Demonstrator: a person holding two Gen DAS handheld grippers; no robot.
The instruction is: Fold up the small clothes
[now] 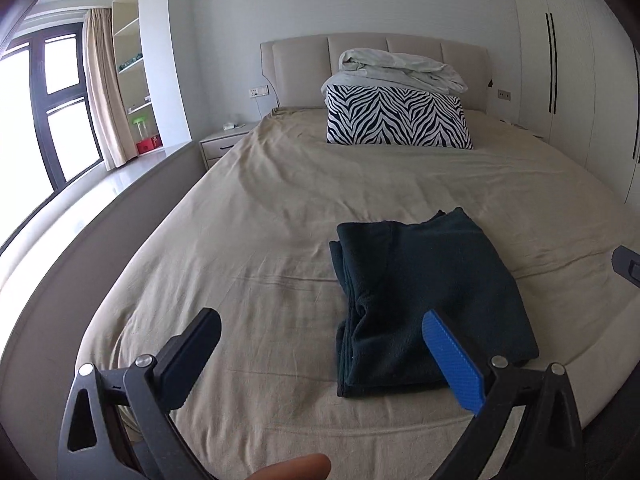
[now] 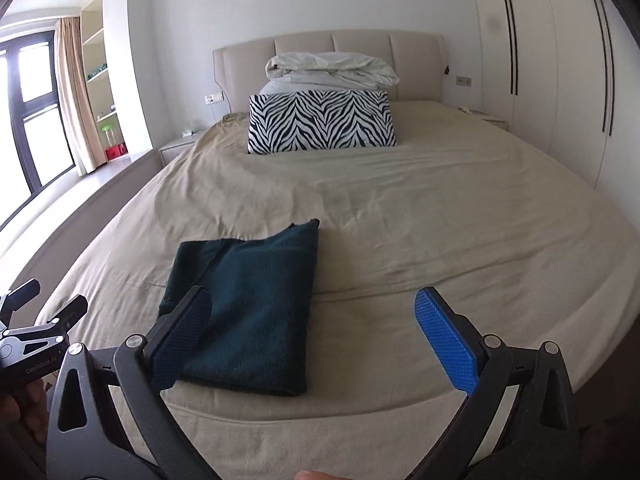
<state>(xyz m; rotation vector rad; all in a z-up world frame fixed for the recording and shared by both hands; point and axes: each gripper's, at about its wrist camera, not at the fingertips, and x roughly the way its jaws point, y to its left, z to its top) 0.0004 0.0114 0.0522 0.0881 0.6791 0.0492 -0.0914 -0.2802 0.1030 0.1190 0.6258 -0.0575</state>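
A dark teal garment (image 1: 424, 296) lies folded into a neat rectangle on the beige bed sheet (image 1: 260, 220), near the bed's foot. It also shows in the right wrist view (image 2: 248, 312). My left gripper (image 1: 320, 340) is open and empty, held above the sheet just left of the garment. My right gripper (image 2: 312, 324) is open and empty, held above the garment's right edge and the sheet beside it. Part of the left gripper's body (image 2: 36, 332) shows at the left edge of the right wrist view.
A zebra-print pillow (image 1: 396, 120) stands at the head of the bed with bundled white bedding (image 1: 400, 68) behind it. A nightstand (image 1: 226, 140) and window (image 1: 48, 112) are on the left, a white wardrobe (image 1: 560, 60) on the right.
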